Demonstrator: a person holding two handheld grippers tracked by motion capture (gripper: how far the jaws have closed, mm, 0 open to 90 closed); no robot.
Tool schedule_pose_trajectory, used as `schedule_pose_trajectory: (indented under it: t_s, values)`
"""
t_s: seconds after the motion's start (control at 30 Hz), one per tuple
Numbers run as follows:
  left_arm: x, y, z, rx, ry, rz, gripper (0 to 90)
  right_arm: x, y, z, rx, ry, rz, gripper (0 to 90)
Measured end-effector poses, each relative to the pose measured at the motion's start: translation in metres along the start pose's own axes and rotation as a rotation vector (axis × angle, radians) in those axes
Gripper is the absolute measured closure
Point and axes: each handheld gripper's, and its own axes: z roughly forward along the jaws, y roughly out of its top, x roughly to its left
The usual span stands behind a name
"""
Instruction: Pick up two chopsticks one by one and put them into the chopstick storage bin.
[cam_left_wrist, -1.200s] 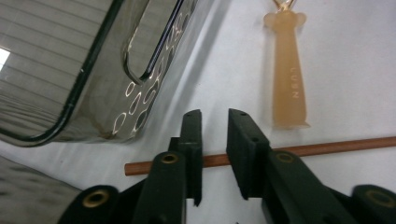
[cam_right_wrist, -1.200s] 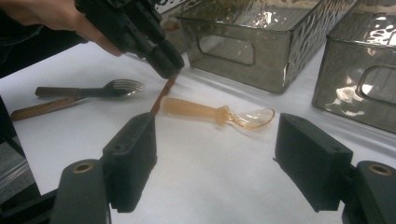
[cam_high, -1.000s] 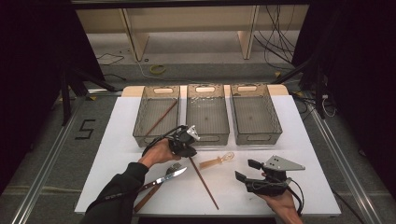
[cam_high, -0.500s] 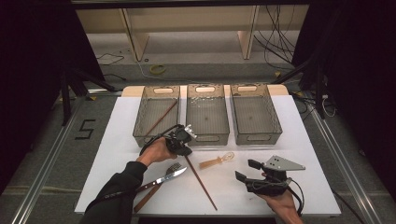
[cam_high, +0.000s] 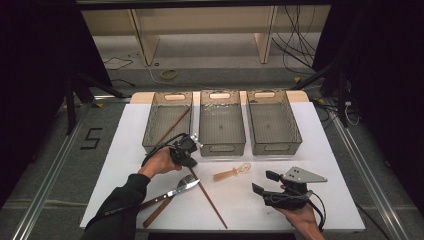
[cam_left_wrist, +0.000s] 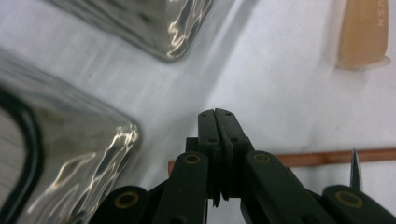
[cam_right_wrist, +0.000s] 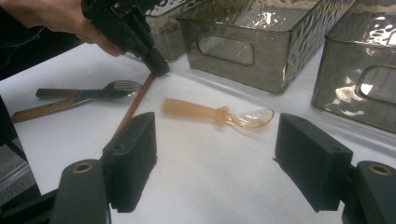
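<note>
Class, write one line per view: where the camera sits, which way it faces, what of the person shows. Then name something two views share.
High view: above the near edge, looking forward and down on the table; left hand, right hand, left tool, right tool.
Left gripper view: on the left tool, facing down at a chopstick; shut jaws.
Right gripper view: on the right tool, facing the bins; open jaws, left hand.
Shared: the spoon, in all three.

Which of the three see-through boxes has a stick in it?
The left box. A brown chopstick leans inside it; the middle box and right box look empty.
</note>
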Motion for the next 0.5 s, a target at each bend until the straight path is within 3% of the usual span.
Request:
schedule_pose_trajectory:
  t_s: [0.5]
  values:
    - [0.001, -0.015, -0.007, 0.018, -0.007, -0.012, 88.8, 0.0, 0.0, 0.0, 0.001, -0.002, 0.001, 30.1]
